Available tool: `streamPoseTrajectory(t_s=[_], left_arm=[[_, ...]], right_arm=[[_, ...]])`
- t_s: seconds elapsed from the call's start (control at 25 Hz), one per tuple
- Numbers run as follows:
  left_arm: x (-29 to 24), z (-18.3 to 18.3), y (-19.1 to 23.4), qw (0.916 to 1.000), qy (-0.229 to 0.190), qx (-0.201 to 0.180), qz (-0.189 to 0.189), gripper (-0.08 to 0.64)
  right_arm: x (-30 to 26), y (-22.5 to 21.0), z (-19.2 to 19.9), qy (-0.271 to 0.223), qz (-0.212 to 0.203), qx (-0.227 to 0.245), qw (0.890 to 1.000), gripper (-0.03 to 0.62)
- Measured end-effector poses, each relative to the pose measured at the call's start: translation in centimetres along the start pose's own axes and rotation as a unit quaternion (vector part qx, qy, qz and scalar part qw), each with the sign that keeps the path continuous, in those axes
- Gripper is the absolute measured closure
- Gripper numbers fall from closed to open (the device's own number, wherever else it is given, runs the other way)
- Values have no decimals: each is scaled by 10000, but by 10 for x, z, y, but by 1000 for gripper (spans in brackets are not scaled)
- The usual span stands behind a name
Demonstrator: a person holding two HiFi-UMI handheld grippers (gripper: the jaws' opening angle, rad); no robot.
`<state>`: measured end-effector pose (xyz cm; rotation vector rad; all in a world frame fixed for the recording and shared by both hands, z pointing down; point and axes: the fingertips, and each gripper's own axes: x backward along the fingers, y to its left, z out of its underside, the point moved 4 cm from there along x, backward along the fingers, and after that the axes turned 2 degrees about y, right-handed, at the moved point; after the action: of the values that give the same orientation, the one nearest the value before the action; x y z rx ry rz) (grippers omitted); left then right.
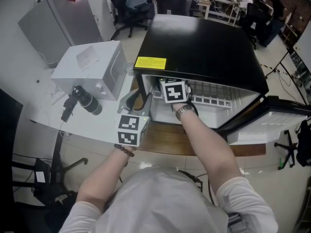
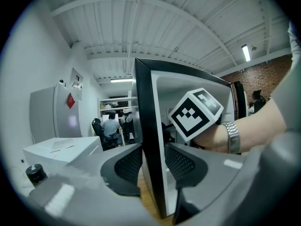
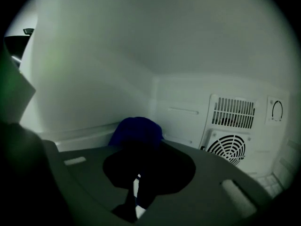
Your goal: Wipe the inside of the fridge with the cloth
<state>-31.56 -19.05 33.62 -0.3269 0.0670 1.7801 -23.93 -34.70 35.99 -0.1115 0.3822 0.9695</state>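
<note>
Office clutter is seen behind, desks and a few seated people, and up front a black fridge [image 1: 204, 47] is parked on a low wooden table [image 1: 165, 142] with its door [image 1: 272, 123] swung wide. The front edge of the fridge's side wall is clamped by the left gripper [image 2: 153, 166], with a pad pressed to each face, so the box is braced.

The right gripper [image 3: 140, 161] is pushed deep inside, jaws pinched nearly together on a blue cloth [image 3: 136, 131]. The cloth is bunched out past the tips near the back corner, left of the fan grille [image 3: 230, 147]. It's dark in there, so whether the cloth is actually touching the wall can't be told.

What could go wrong, imo: only a small pinch of cloth looks held, so it could get dragged out once it's rubbed hard on the plastic. The grille or the dial [image 3: 277, 111] could get knocked on a wide sweep. And if the left clamp is let slip, the fridge could be shoved back on the table.
</note>
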Motion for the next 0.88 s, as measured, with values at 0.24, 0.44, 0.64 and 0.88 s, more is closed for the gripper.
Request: streamPoseTrajectory(t_s=[0.24, 0.44, 0.64, 0.88], left_arm=[[1, -4, 0, 10000, -51, 0, -14, 417], [0, -1, 0, 10000, -11, 33, -33, 417], [2, -3, 0, 10000, -2, 59, -68, 417], [2, -5, 0, 9998, -57, 116, -126, 417]], right_arm=[[8, -19, 6, 58, 224, -69, 9997, 548], [15, -35, 11, 99, 371, -117, 9992, 548], [23, -49, 17, 144, 504, -190, 9984, 548], [33, -64, 19, 130, 646, -227, 9976, 548]])
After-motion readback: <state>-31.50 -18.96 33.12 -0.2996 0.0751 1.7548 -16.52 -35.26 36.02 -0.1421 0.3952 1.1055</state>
